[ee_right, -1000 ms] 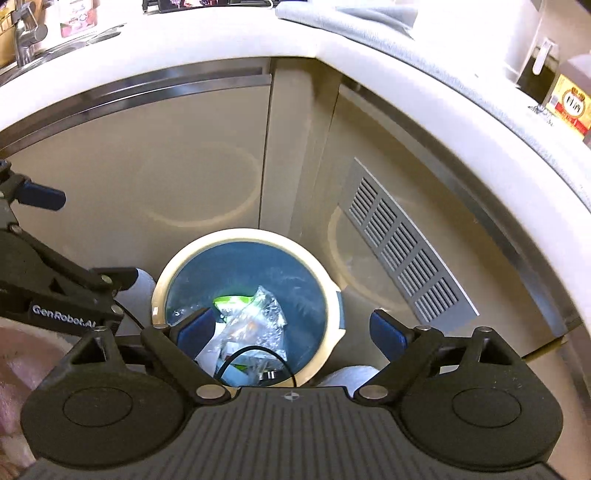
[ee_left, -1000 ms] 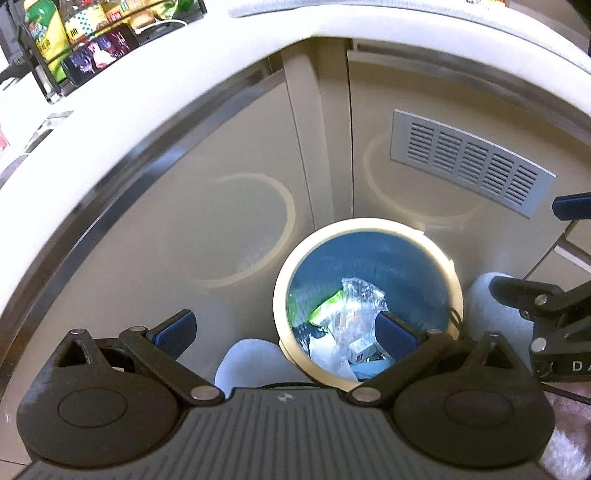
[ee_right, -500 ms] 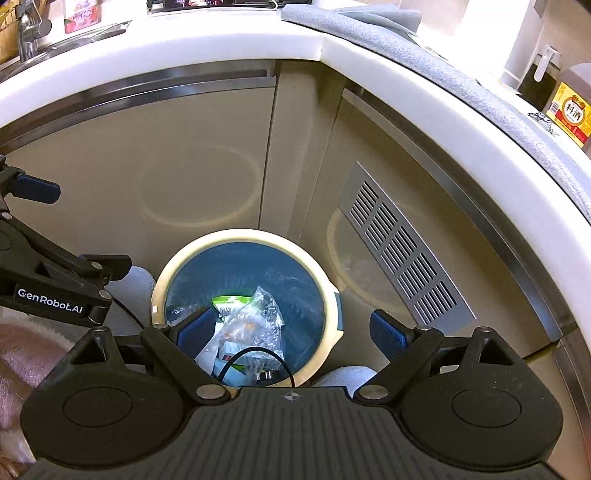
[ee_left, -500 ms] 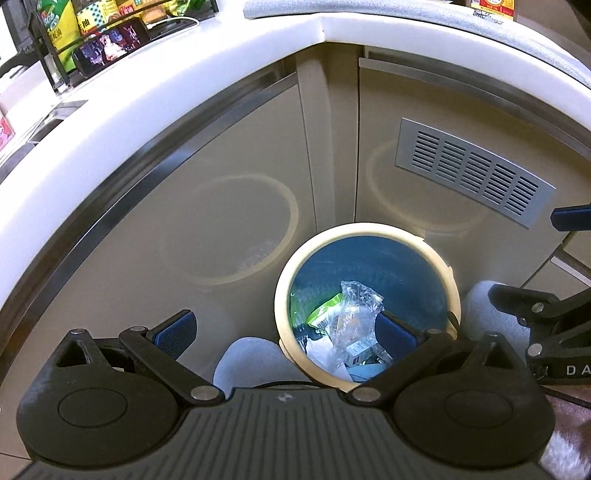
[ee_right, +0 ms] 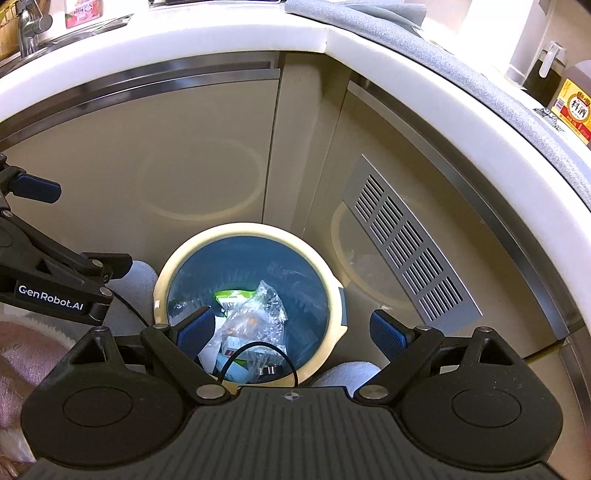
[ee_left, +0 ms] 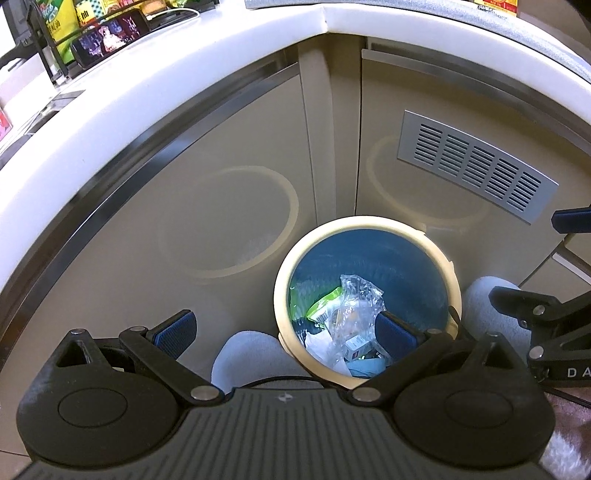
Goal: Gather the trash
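Both grippers, left gripper [ee_left: 284, 334] and right gripper [ee_right: 291, 330], hover empty with jaws apart above the round cream-rimmed blue-lined bin [ee_left: 369, 223] in the cabinet corner. Crumpled clear plastic wrapper [ee_left: 356, 301] lies inside, seemingly loose; descend centred, avoiding the rim.

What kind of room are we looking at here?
Most likely a home kitchen corner. A white curved countertop tops beige cabinet doors, a metal faucet and a brown seasoning bottle sit on top, and a round cream-rimmed trash bin stands below.
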`<state>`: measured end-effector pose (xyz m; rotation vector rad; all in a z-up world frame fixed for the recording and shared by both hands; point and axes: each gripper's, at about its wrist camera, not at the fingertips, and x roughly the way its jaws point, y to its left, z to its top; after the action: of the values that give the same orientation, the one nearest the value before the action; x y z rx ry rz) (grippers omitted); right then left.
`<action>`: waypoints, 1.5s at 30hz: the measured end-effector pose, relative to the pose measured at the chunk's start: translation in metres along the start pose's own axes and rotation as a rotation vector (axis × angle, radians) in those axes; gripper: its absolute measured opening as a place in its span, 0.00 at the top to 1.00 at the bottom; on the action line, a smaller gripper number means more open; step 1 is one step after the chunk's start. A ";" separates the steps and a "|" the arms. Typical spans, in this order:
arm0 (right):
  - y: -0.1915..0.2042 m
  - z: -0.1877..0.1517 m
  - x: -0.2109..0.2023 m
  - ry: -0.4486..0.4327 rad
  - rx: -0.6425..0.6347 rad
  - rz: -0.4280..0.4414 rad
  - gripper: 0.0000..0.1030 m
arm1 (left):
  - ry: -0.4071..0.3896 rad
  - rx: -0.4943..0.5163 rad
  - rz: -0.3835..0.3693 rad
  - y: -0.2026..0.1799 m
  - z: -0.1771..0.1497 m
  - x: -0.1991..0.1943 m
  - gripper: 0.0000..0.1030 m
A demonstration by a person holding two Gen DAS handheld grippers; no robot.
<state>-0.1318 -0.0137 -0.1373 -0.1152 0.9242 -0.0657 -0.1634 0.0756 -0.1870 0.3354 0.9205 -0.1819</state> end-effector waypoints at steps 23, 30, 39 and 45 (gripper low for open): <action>0.000 -0.001 0.013 0.043 0.012 0.024 0.10 | 0.051 -0.001 -0.012 -0.002 -0.003 0.014 0.00; 0.001 -0.001 0.018 0.062 0.017 0.032 0.10 | 0.074 -0.003 -0.020 -0.002 -0.004 0.020 0.00; 0.001 0.000 0.021 0.059 0.014 0.031 0.03 | 0.110 -0.005 -0.031 -0.002 -0.006 0.028 0.00; 0.001 0.001 0.027 0.077 0.007 0.039 0.03 | 0.142 -0.004 -0.044 -0.003 -0.006 0.036 0.00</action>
<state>-0.1148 -0.0150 -0.1579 -0.0884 1.0030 -0.0371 -0.1476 0.0749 -0.2197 0.3274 1.0686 -0.1985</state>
